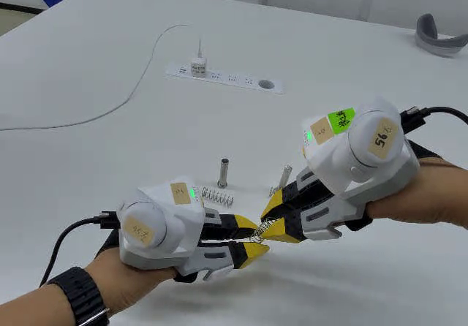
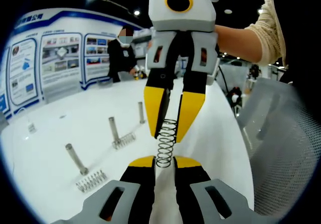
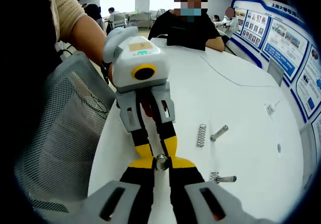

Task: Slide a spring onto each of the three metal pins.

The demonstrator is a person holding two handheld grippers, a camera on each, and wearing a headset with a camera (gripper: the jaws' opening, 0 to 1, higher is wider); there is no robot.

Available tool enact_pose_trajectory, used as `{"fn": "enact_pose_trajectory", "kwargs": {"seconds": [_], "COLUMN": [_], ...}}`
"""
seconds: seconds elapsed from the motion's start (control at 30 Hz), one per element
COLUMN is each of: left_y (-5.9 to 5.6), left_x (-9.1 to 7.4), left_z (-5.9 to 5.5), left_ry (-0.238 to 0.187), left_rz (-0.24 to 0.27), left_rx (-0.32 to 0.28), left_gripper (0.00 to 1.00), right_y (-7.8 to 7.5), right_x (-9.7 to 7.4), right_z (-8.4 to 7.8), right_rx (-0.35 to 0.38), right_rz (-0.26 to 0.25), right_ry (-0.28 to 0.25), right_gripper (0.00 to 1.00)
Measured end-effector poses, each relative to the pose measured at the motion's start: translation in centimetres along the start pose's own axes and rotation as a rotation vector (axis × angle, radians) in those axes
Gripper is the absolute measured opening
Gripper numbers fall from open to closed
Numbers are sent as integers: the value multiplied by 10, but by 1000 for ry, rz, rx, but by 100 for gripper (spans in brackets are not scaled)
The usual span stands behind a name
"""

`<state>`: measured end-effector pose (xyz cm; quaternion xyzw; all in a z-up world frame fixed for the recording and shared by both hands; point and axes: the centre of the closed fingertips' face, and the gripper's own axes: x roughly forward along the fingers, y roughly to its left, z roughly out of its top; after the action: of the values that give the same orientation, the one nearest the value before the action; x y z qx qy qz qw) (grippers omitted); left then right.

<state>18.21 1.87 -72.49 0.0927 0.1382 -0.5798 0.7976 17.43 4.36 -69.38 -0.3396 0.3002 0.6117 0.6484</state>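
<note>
Seemingly spring (image 2: pixel 166 142) in left hand-held gripper (image 2: pixel 164 162)

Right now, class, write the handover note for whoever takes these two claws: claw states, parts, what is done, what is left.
Left claw and right claw: each shut on one end of the same spring, above the table.
Upright on the table: near pin, middle pin, far pin.
Loose spring lies by the near pin; second spring at the middle pin's base, threaded or not unclear.
Done: none for certain. Left: probably all three.
</note>
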Motion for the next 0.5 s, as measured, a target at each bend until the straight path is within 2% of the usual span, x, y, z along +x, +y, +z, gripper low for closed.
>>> {"fn": "enact_pose_trajectory", "kwargs": {"seconds": [0.07, 0.27, 0.5], "left_y": [0, 7, 20], "left_x": [0, -6, -18], "left_z": [0, 1, -1], "left_ry": [-2, -10, -17], "left_rz": [3, 31, 83], "left_rx": [-12, -29, -54], "left_gripper": [21, 28, 37], "right_y": [-2, -7, -15], "right_x": [-2, -5, -16], "right_z": [0, -5, -14], "right_rx": [1, 4, 21], "right_rz": [-6, -20, -44], "right_ry": [5, 18, 35], "right_gripper": [12, 12, 12]}}
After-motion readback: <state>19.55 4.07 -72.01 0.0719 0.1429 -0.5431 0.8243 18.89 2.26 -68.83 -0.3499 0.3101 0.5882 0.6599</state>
